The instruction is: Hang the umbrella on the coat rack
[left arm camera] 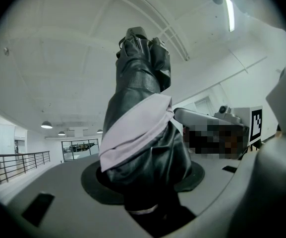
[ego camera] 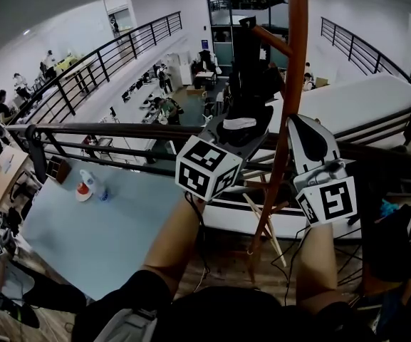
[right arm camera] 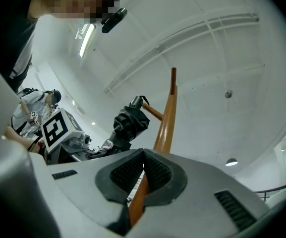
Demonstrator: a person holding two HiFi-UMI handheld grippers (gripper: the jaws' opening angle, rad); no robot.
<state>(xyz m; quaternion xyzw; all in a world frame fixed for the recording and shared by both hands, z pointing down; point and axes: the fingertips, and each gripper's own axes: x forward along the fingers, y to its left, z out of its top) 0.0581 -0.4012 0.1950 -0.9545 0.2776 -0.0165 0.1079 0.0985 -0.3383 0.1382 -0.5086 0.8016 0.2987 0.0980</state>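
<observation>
The left claw [left arm camera: 147, 185] is clamped on the folded umbrella [left arm camera: 138, 103], which stands upright just beside an upper peg [ego camera: 272, 40] of the coat rack [ego camera: 295, 84]. I judge it best to raise the umbrella's top end above that peg, then lower it gently. The right claw [right arm camera: 143, 176] is closed on the pole [right arm camera: 166, 118]; gripping it firmly should prevent tipping.

The left gripper [left arm camera: 145, 195] jaws clamp the furled black umbrella [left arm camera: 135, 83].

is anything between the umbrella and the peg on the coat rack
Nothing visible. The folded black umbrella in the left tongs has its top close beside the orange wooden peg. The right tongs clamp the orange wooden pole lower down, clear of that path.
</observation>
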